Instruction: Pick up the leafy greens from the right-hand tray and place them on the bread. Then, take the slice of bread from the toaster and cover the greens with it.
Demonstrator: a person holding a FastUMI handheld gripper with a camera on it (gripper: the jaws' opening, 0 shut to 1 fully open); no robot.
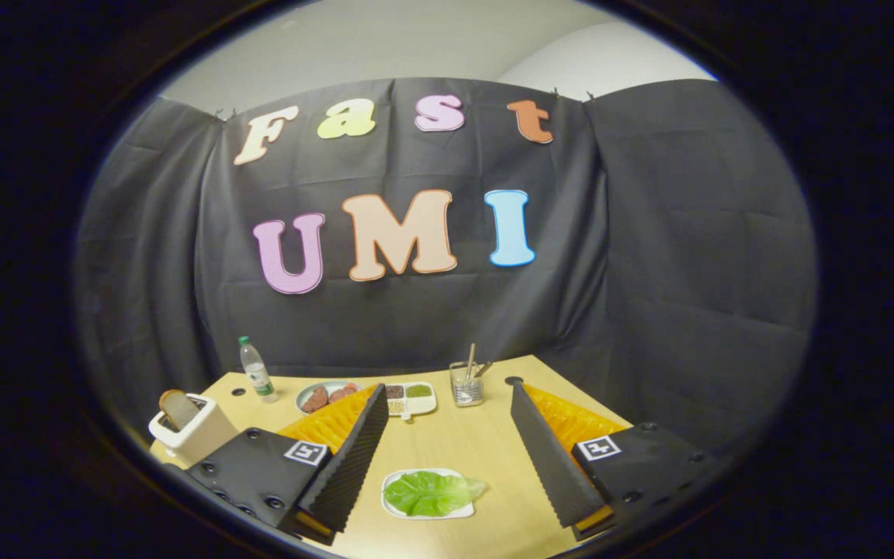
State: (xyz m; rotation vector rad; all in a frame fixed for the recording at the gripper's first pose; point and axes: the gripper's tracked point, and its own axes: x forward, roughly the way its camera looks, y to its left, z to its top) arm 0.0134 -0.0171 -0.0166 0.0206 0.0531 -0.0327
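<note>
The gripper (451, 481) is held spread wide and empty above the bench (462, 439), the leafy greens (431, 494) lying between its fingers on a white base (466, 512); whether bread lies beneath cannot be told. The slice of bread (177, 408) is seen standing in the toaster (192, 435), off beside the left finger. If the greens are judged already placed, a swing across to the toaster and a pinch on the slice's upper edge would be called for.
</note>
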